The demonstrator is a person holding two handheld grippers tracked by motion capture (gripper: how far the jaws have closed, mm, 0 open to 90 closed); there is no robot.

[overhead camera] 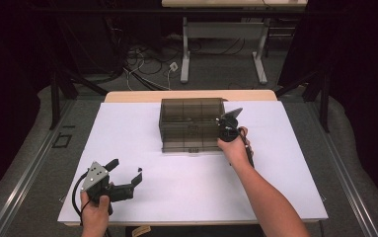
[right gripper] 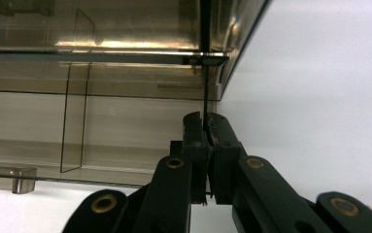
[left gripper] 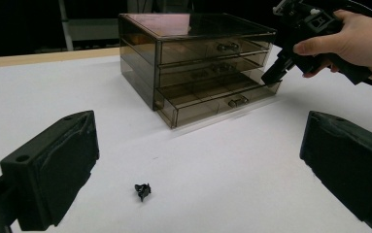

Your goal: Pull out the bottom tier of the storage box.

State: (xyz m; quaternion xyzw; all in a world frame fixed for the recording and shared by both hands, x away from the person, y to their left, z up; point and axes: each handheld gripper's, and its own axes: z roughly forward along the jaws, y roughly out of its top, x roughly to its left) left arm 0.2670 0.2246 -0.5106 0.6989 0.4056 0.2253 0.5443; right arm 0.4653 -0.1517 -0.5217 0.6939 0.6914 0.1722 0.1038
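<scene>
— While I hold both tools over the white table [overhead camera: 191, 192], what stands on it?
— Item one: smoked drawer cabinet [overhead camera: 192, 124], three drawers, far centre. Its bottom drawer [left gripper: 212, 99] is pulled partly out.
— My right gripper [right gripper: 206, 127]?
— At the drawer's right side wall; jaws pinched nearly together on that thin wall.
— And my left gripper [overhead camera: 126, 167]?
— Near left, low over the table; jaws spread wide, nothing between them.
— Anything else?
— Item two: small black clip [left gripper: 143, 191], lying loose on the table just ahead of the left jaws, well apart from the cabinet.
</scene>
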